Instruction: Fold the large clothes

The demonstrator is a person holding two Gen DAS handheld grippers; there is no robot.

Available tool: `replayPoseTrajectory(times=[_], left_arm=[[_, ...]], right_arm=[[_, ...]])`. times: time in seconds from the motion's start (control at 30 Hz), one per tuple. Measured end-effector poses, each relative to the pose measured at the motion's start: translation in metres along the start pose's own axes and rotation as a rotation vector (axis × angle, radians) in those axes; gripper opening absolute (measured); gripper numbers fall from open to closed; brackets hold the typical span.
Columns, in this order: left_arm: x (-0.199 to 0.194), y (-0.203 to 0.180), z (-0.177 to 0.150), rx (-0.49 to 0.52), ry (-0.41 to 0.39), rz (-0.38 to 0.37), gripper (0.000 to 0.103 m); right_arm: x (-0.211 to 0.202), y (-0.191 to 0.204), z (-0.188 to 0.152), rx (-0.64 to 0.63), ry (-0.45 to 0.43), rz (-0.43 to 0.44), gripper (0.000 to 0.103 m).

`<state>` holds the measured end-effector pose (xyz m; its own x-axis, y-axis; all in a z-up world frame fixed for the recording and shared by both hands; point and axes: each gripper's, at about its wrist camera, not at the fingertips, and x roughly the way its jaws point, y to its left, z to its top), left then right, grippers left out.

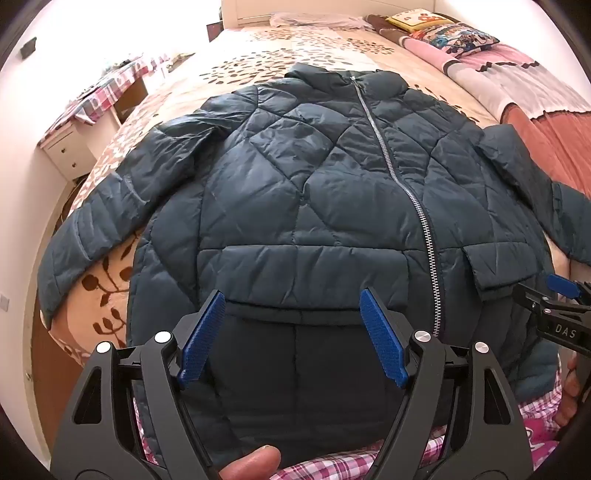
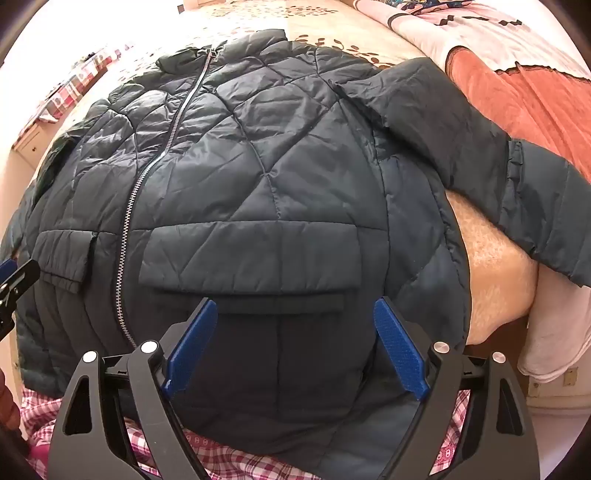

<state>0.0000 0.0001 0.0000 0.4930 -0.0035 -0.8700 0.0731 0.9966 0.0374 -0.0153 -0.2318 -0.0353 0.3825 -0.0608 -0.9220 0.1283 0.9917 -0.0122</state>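
A dark teal quilted jacket (image 1: 295, 166) (image 2: 277, 147) lies face up on the bed, zipped, collar far from me and both sleeves spread outward. My left gripper (image 1: 291, 295) hovers open over the hem area just below the left pocket flap (image 1: 295, 269), with nothing between its blue pads (image 1: 203, 332). My right gripper (image 2: 295, 302) is open as well, over the right pocket flap (image 2: 251, 254), not touching the cloth. Each gripper shows at the edge of the other's view: the right gripper (image 1: 546, 295) and the left gripper (image 2: 14, 277).
The bed carries a cream leaf-print cover (image 1: 258, 48); pillows (image 1: 443, 33) and a pink and rust blanket (image 1: 535, 110) lie along its right side. A white nightstand (image 1: 70, 147) stands to the left. Pink plaid cloth (image 1: 332, 465) sits at the near edge, beside a thumb (image 1: 251, 465).
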Motion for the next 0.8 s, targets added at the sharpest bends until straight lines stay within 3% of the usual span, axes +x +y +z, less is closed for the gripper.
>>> replayPoseTrajectory(times=[0.8], left_arm=[[-0.0017,-0.0025,-0.0003,0.002,-0.001,0.001,0.075]], right_arm=[[0.0001,-0.0034,-0.0033,0.007,0.003,0.005,0.085]])
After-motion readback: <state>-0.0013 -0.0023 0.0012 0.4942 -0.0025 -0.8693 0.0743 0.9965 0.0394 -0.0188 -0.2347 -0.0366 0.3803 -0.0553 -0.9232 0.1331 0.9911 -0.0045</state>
